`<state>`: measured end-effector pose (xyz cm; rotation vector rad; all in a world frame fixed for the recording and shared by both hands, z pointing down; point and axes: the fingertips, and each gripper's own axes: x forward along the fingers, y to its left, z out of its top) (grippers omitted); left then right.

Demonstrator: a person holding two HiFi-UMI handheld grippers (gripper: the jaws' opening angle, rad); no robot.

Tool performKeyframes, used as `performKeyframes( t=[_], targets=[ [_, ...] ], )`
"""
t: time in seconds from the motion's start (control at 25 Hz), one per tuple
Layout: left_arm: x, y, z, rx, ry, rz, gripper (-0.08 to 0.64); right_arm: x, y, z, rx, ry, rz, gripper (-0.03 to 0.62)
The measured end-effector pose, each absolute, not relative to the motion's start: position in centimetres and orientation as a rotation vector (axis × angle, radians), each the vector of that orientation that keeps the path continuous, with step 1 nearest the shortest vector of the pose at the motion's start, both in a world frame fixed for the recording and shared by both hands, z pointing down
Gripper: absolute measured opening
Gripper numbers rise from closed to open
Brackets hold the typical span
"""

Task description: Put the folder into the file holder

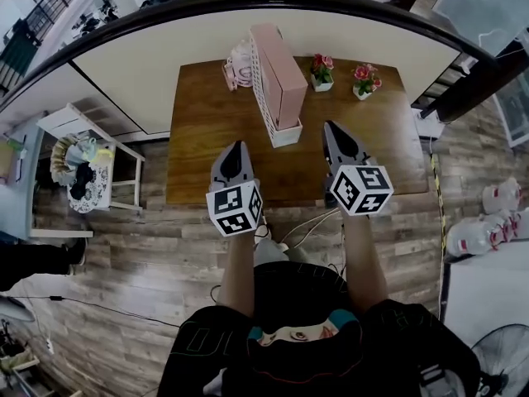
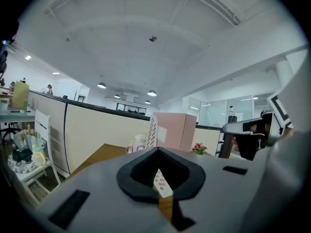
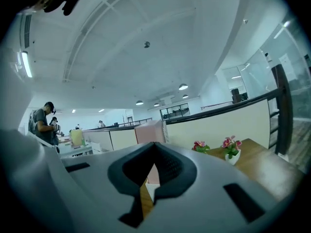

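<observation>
A pink folder (image 1: pixel 278 73) stands upright inside the white lattice file holder (image 1: pixel 285 135) at the middle of the wooden table (image 1: pixel 198 164). My left gripper (image 1: pixel 237 145) hovers over the table's front part, left of the holder, jaws together and empty. My right gripper (image 1: pixel 330 126) is to the right of the holder's front end, its jaws also closed on nothing. In the left gripper view the folder (image 2: pixel 174 131) and holder (image 2: pixel 152 132) rise beyond the shut tips (image 2: pixel 156 149). The right gripper view shows the folder (image 3: pixel 148 131) just past its shut tips (image 3: pixel 154 143).
Two small pots of pink flowers (image 1: pixel 321 71) (image 1: pixel 364 80) stand at the table's far right. A pink-and-white cup (image 1: pixel 240 66) sits left of the holder at the back. A white side stand (image 1: pixel 83 160) with clutter is left of the table. A partition wall backs the table.
</observation>
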<state>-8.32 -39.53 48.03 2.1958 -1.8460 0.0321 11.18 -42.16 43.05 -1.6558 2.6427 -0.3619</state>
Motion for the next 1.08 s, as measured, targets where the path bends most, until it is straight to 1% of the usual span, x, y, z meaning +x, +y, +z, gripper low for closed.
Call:
performKeyframes(
  t=[0.28,0.64,1.08],
  targets=[
    [-6.6,-37.6,50.4,2.208,-1.821,0.128,-0.003,11.8,-40.6,46.5,-1.721,2.714,-0.362,0.002],
    [-7.6,-36.2,50.8,2.209,-1.811,0.111,-0.003,11.6,-39.8,47.1,-1.750,2.695,-0.343,0.002],
    [-6.9,-35.5,51.1,2.217,-1.779,0.102,-0.003,11.4,-39.3,46.8,-1.750,2.723,-0.314,0.002]
  ],
)
